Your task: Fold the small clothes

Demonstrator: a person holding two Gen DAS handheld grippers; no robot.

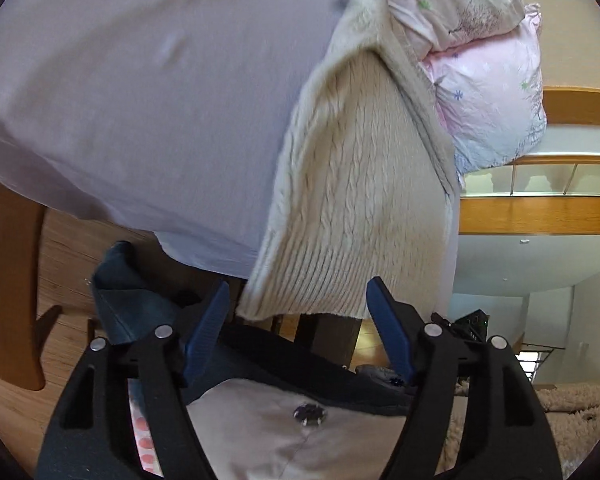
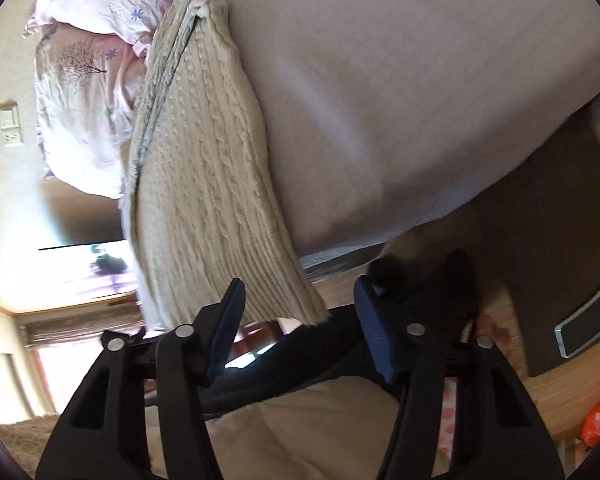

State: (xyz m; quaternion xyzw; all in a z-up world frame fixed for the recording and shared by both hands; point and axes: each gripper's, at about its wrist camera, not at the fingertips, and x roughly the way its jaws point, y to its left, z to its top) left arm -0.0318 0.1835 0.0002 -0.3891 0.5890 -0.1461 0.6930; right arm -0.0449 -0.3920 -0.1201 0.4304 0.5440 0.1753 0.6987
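Observation:
A cream cable-knit sweater (image 1: 360, 200) lies on a bed with a pale lilac sheet (image 1: 140, 100), its ribbed hem hanging over the bed's edge. My left gripper (image 1: 298, 304) is open, its blue pads just below the hem and holding nothing. In the right wrist view the same sweater (image 2: 208, 184) reaches down to my right gripper (image 2: 300, 300), which is open, with the hem's corner between its blue pads and not gripped.
A pink floral duvet (image 1: 492, 72) is bunched beside the sweater on the bed; it also shows in the right wrist view (image 2: 88, 80). A person's beige top (image 1: 280, 432) and dark clothing lie under the grippers. Wooden floor (image 1: 60, 272) and a dark cabinet (image 2: 548, 220) are nearby.

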